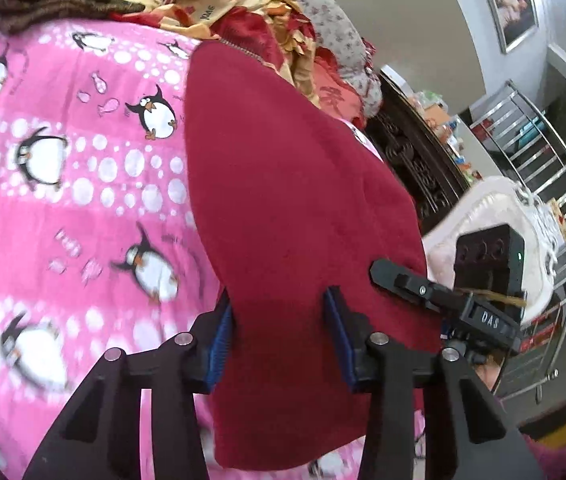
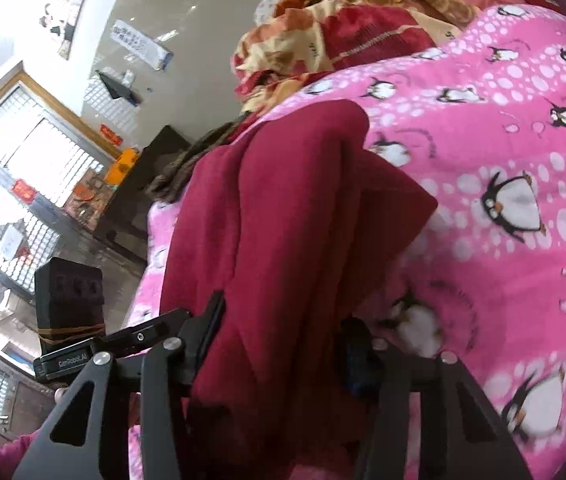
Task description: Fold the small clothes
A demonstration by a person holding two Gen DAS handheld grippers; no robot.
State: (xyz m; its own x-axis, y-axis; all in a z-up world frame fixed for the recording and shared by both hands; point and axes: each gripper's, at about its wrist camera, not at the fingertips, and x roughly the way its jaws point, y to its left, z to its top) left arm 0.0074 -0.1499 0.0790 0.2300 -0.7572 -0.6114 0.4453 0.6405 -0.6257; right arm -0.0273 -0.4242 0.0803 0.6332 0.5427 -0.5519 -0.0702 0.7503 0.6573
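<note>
Both claws sit on one dark red garment (image 1: 291, 184), spread over the pink penguin blanket (image 1: 63, 200). Left claw (image 1: 279, 332) part-open, cloth between its pads; right claw (image 2: 279, 344) likewise, bunched folds between; grip unclear.

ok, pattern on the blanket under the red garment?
Pink blanket with penguins and white dots; clearest in the left wrist view.

Red garment (image 1: 291, 184) was matt, napped fleece cloth; pink penguin blanket (image 1: 63, 168) beneath it plush; rack (image 1: 539, 168) beside blanket glossy metal.
</note>
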